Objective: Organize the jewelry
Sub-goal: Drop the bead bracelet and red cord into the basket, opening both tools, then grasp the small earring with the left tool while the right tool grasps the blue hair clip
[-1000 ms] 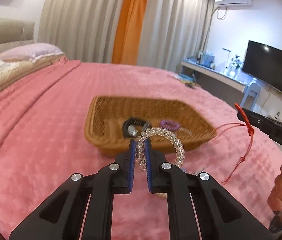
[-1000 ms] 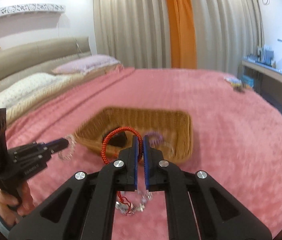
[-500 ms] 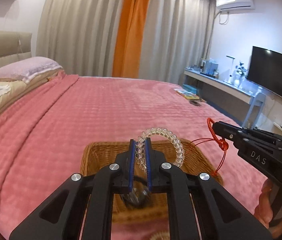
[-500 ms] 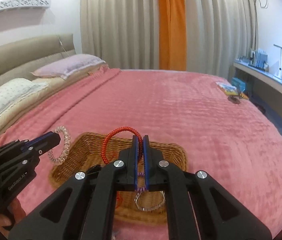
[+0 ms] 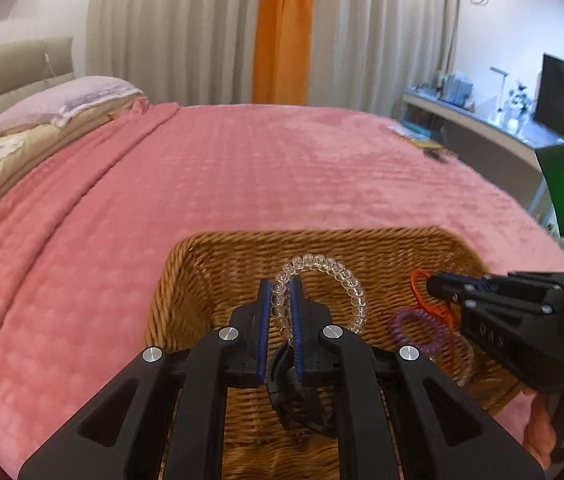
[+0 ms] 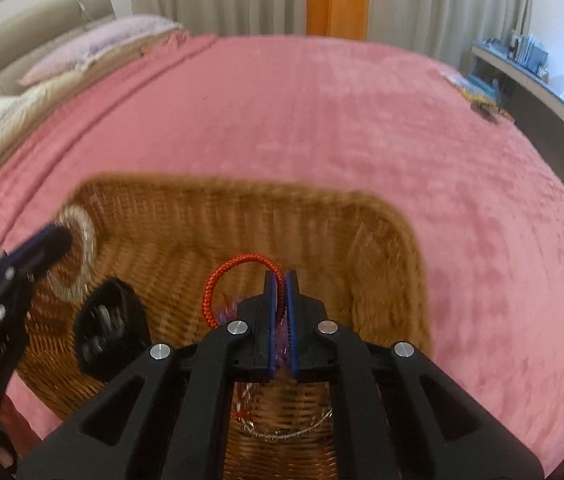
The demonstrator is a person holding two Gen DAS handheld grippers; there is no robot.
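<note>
A wicker basket (image 5: 217, 256) (image 6: 382, 224) sits on the pink bed. My left gripper (image 5: 282, 292) is shut on a clear bead bracelet (image 5: 346, 280), held over the basket's left part. My right gripper (image 6: 280, 280) is shut on a red cord bracelet (image 6: 217, 280), held over the basket's right part. In the left wrist view the right gripper (image 5: 432, 288) enters from the right with the red cord (image 5: 418, 292). In the right wrist view the left gripper (image 6: 55, 240) enters from the left, blurred. A purple coil band (image 5: 414, 330), a black item (image 6: 109, 332) and a thin silver chain (image 6: 294, 432) lie in the basket.
The pink blanket (image 5: 241, 168) covers the bed around the basket. Pillows (image 5: 65, 100) and a headboard lie at the far left. A desk (image 5: 482, 128) with a monitor stands at the right. Small items (image 6: 478, 96) lie at the bed's far right edge.
Both grippers have moved forward and now hang over the basket, each still carrying its bracelet. The right one has tipped downward toward the basket floor.
</note>
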